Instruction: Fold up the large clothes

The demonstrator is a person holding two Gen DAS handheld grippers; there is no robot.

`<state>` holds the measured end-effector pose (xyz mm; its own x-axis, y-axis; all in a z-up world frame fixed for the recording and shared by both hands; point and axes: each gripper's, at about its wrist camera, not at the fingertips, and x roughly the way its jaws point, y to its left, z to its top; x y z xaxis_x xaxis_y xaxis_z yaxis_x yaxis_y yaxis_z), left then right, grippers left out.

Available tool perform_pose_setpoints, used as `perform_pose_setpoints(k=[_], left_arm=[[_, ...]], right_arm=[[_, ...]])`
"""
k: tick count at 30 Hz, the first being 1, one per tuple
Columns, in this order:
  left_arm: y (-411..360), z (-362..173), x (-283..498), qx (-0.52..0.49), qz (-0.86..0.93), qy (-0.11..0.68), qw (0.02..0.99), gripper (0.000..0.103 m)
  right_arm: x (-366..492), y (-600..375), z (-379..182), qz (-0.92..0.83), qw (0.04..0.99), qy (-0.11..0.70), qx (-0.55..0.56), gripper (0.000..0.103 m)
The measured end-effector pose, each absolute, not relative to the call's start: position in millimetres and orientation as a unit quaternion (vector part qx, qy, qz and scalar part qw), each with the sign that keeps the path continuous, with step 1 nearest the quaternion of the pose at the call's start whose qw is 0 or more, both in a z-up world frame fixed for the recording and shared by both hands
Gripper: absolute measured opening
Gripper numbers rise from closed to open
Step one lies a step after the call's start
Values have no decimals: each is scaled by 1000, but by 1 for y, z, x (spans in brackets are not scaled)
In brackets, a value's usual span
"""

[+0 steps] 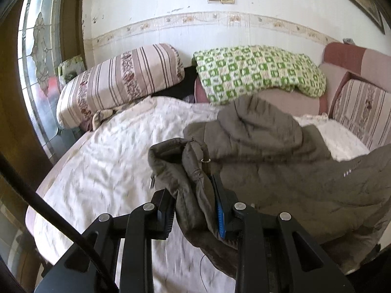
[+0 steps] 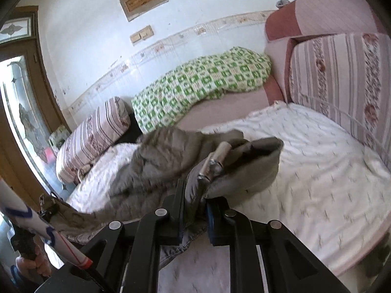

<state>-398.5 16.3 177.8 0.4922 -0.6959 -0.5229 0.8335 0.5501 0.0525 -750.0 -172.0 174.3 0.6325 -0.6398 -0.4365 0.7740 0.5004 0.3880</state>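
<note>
The left gripper [image 1: 194,204] is clamping a bunched fold of the grey-brown padded jacket [image 1: 273,161]. The fabric is filling the gap between its 2 fingers [image 1: 221,216], and the blue pad of the right-hand finger is pressing against the cloth. A short loop with a small metal ring [image 1: 206,160] is standing just beyond the fingertips, and a zip pull [image 1: 152,180] is hanging just to the left of them.

The right gripper [image 2: 195,210] is also pinching the jacket [image 2: 158,161], its 2 fingers closed on a thin fold near a hemmed edge. A cord end with a metal tip [image 2: 215,163] is sticking up just past the fingertips.

From the left gripper, most of the jacket is spreading ahead and to the right, with its hood bunched further ahead. From the right gripper, the jacket is trailing ahead and to the left. It is lying partly on the white bedspread [image 1: 117,151], which is stretching out below and beyond both grippers.

Well beyond the grippers, against the wall, a striped bolster pillow [image 1: 119,83] is lying on the left and a green checked blanket [image 1: 256,70] on the right. A pink headboard [image 2: 315,17] with a striped cushion [image 2: 342,78] is standing to the right of the right gripper. A glass-panelled door [image 1: 36,56] is far to the left.
</note>
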Motion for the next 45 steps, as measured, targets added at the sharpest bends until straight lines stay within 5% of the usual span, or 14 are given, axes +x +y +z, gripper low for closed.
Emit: perform_pose_setpoints(k=[10,17,19,27,31,35,37,40,45], left_arm=[[-93,224,-329,137,-457,242,845,28],[-173,250,-261,125,-415,216,875,57],[-184,258,-236,110,-403,220,881,58],[-214,229,-202,142,-382,204,890,63],[-208,200,-194,157,-428,241,857,72],[-193,167,-176,183,-448,294,824,74],[-180,156,-167,181,-463,316,808,75],[-151,139,-147,141,-498,357,778,86],[-129,105,-111,78,-524,434,729,86]], right_arm=[[-681,-296,221,-426,854,120,274,15],[-618,-418,211,-463,829,149,277,10],[-599,-457,201,-487,814,156,277,3],[-598,-507,159,-465,805,150,337,3],[-607,-489,138,-433,822,193,316,23],[-615,-499,114,-401,826,240,316,33],[-618,-507,106,-366,832,241,340,58],[-606,-518,103,-326,846,258,335,69],[-584,-541,95,-296,852,290,320,72]])
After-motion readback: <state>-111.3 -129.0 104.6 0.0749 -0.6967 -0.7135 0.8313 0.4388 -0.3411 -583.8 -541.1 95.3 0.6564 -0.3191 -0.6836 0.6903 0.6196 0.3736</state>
